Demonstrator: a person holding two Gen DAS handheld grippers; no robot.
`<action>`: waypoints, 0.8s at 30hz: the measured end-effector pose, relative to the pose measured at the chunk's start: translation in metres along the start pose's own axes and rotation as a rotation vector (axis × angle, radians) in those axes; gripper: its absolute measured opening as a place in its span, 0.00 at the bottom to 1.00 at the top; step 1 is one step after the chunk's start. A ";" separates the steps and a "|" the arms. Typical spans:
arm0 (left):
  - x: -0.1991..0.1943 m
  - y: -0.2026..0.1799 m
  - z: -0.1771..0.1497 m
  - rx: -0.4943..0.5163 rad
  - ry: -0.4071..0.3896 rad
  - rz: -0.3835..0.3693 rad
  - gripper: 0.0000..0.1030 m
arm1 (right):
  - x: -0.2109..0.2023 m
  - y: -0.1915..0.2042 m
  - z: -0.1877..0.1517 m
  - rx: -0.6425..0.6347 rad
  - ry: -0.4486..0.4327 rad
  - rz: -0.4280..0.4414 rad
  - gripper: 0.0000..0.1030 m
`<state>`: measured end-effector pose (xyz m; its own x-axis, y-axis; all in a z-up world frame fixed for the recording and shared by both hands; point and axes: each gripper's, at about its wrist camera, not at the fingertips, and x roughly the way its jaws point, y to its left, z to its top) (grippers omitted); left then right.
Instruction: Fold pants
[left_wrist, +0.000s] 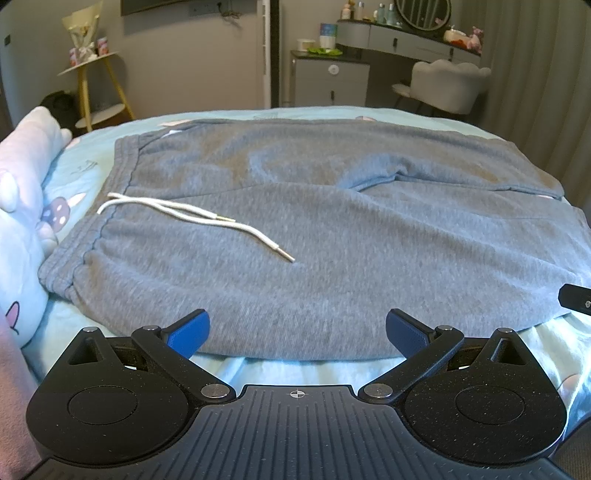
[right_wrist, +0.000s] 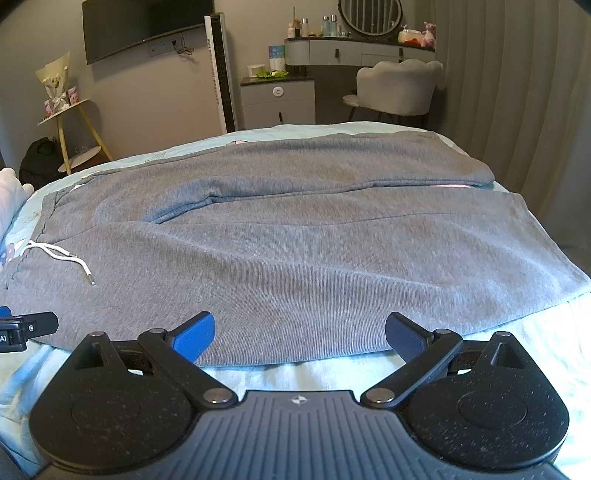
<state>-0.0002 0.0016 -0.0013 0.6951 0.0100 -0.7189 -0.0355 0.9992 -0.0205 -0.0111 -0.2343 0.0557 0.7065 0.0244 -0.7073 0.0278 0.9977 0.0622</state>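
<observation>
Left claw (left_wrist: 297, 330) spread, empty | right claw (right_wrist: 300, 334) spread, empty | grey pants (left_wrist: 314, 236) flat on bed (left_wrist: 258, 369), waistband at 9 o'clock, legs toward 3 | advice: pinch near edge at both points, lift evenly.

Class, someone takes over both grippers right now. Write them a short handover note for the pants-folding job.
Left gripper: open, empty, at the near edge of the pants, toward the waistband.
Right gripper: open, empty, at the same near edge, toward the leg ends.
Pants lie spread across the bed, both legs side by side, white drawstring loose on top.
Done: nothing folded yet.
Left: grip the near edge, fold leg over leg, then fold lengthwise.
</observation>
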 end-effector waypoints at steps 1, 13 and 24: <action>0.000 0.000 0.000 0.000 0.001 0.000 1.00 | 0.000 0.000 0.000 0.000 0.000 0.000 0.96; 0.003 -0.001 -0.001 0.001 0.005 0.001 1.00 | 0.002 -0.003 -0.001 0.019 0.008 0.004 0.96; 0.005 -0.001 -0.003 0.000 0.013 0.002 1.00 | 0.004 -0.005 -0.001 0.034 0.013 0.010 0.96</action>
<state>0.0006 0.0009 -0.0068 0.6858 0.0117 -0.7277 -0.0374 0.9991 -0.0191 -0.0095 -0.2390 0.0522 0.6977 0.0355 -0.7155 0.0445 0.9947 0.0927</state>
